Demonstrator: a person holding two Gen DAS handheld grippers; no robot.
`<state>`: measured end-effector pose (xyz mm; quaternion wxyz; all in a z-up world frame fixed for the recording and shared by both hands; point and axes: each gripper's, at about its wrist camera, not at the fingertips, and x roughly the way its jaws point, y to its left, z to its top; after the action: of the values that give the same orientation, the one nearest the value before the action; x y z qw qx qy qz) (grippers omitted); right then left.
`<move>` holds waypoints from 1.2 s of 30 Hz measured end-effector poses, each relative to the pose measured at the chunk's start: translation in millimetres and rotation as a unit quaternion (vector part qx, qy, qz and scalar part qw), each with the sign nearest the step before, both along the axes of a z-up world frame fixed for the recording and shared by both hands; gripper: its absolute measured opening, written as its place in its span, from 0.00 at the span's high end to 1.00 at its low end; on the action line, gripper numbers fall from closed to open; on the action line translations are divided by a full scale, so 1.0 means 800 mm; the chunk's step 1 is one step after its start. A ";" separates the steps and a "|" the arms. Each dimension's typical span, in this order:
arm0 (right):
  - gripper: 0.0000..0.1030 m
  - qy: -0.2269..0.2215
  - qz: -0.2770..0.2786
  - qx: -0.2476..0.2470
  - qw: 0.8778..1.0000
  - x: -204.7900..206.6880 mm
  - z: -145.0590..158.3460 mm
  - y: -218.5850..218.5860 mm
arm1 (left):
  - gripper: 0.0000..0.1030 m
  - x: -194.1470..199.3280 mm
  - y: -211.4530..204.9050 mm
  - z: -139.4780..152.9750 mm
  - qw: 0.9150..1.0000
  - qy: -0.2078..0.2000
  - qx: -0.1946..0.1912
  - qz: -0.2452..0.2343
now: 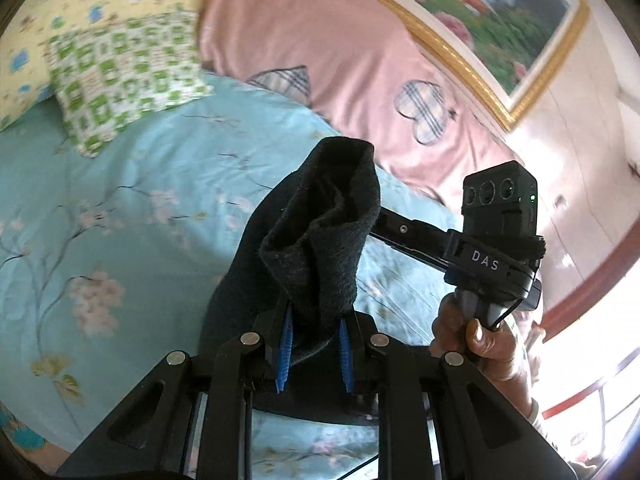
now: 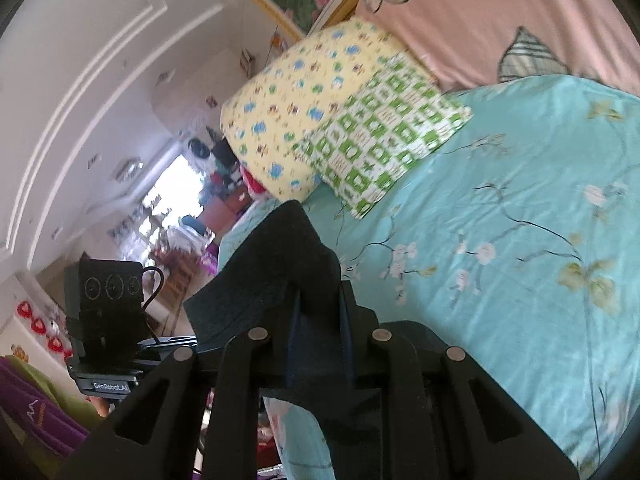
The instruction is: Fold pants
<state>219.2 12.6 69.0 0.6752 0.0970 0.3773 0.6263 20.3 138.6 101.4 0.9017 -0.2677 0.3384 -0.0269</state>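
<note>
Left wrist view: the dark pants (image 1: pixel 320 224) are bunched up between the two blue-padded fingers (image 1: pixel 285 354) of the left gripper (image 1: pixel 314 356), which is clenched on the cloth; a thick fold stands up above the fingertips and the rest hangs down over the bed (image 1: pixel 120 208), clear of its turquoise flowered cover. Just beside the fold, on its right, the right gripper (image 1: pixel 404 236) reaches in sideways, its tip hidden behind the cloth, and a hand (image 1: pixel 476 336) grips its handle under a small black camera block. In the right wrist view the same pants (image 2: pixel 280 272) are pinched between the right gripper's (image 2: pixel 320 344) fingers, which are closed on the fabric, a flap spreading off to the left. The other gripper's camera block (image 2: pixel 110 292) shows at the left. Toward the head edge of the bed lie a green-and-white pillow (image 1: pixel 124 80) and, partly beneath it, a yellow patterned pillow (image 1: pixel 80 4). Behind them a pink sheet (image 1: pixel 340 48) with checked leaf shapes covers the headboard, and a gold-framed picture (image 1: pixel 480 16) hangs on the wall above.
</note>
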 end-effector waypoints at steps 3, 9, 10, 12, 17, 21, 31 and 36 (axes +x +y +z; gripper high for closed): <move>0.81 0.003 -0.021 0.007 1.000 -0.002 -0.003 -0.034 | 0.81 0.009 -0.029 0.000 1.000 0.003 0.002 -0.028; 0.82 0.019 -0.067 0.017 0.997 -0.007 -0.020 -0.106 | 0.81 0.022 -0.091 -0.009 0.997 0.014 0.014 -0.081; 0.82 0.020 -0.072 0.018 0.997 -0.008 -0.023 -0.115 | 0.81 0.024 -0.099 -0.011 0.996 0.015 0.017 -0.087; 0.82 0.026 -0.086 0.021 0.996 -0.011 -0.030 -0.135 | 0.81 0.027 -0.118 -0.014 0.994 0.019 0.023 -0.101; 0.82 0.031 -0.106 0.026 0.994 -0.016 -0.040 -0.166 | 0.81 0.031 -0.142 -0.020 0.992 0.028 0.027 -0.121; 0.82 0.033 -0.119 0.031 0.992 -0.022 -0.048 -0.187 | 0.81 0.035 -0.160 -0.026 0.989 0.036 0.034 -0.139; 0.82 0.045 -0.155 0.036 0.986 -0.030 -0.073 -0.243 | 0.81 0.046 -0.212 -0.048 0.980 0.058 0.049 -0.184; 0.82 0.056 -0.172 0.034 0.983 -0.029 -0.091 -0.262 | 0.81 0.052 -0.228 -0.061 0.977 0.068 0.045 -0.196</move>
<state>196.2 -196.9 -3.6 0.7469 0.2181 0.3710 0.5069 61.5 -43.5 52.5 0.8650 -0.1564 0.4455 -0.1695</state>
